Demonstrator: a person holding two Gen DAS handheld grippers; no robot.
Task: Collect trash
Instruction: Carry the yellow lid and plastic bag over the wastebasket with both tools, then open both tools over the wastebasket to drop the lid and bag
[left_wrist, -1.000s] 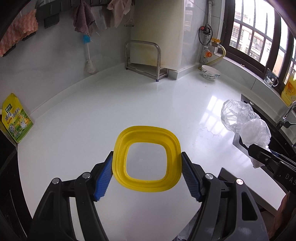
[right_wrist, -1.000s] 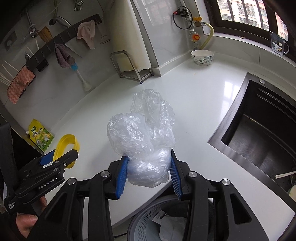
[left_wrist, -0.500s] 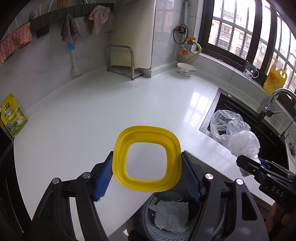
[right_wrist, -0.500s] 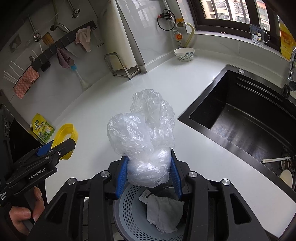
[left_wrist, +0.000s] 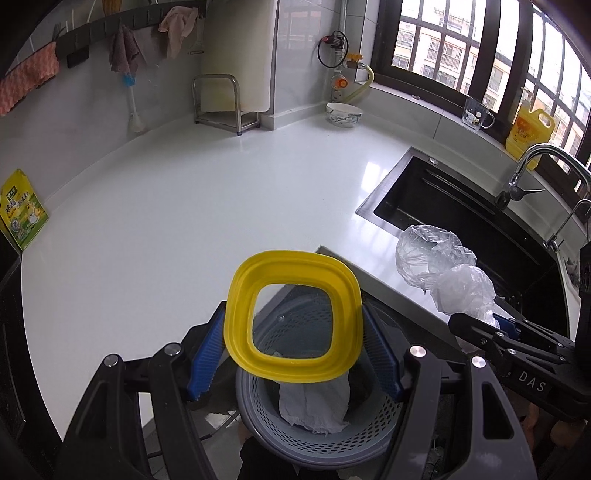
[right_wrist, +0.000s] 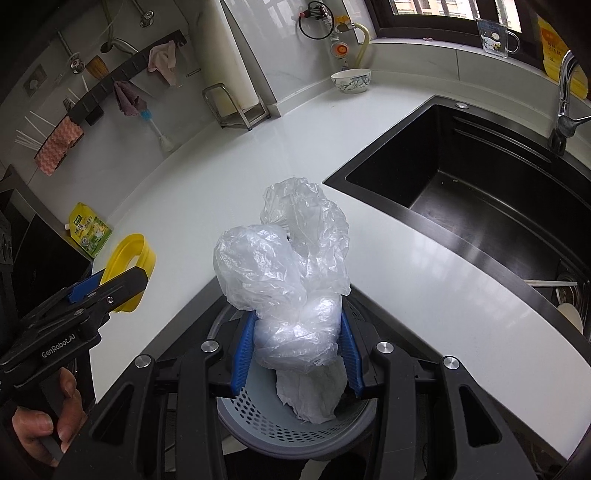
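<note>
My left gripper (left_wrist: 293, 343) is shut on a yellow square plastic lid ring (left_wrist: 240, 325), held upright over a grey perforated trash basket (left_wrist: 332, 439) below the counter edge. Crumpled white paper (left_wrist: 314, 406) lies inside the basket. My right gripper (right_wrist: 295, 347) is shut on a bunched clear plastic bag (right_wrist: 284, 266), also above the basket (right_wrist: 280, 428). In the left wrist view the bag (left_wrist: 443, 277) and right gripper (left_wrist: 495, 332) appear at the right. In the right wrist view the left gripper (right_wrist: 107, 284) and yellow lid (right_wrist: 129, 251) appear at the left, with a hand on the handle.
The white countertop (left_wrist: 184, 206) curves around the basket. A black sink (right_wrist: 480, 206) with a tap (right_wrist: 565, 107) lies to the right. A white bowl (left_wrist: 343, 114), a metal rack (left_wrist: 221, 103), a green-yellow packet (left_wrist: 22, 214) and a yellow bottle (left_wrist: 530, 129) stand along the walls.
Both grippers have drawn back from over the counter to past its edge. The trash basket has come into view beneath them. Both grips are unchanged.
</note>
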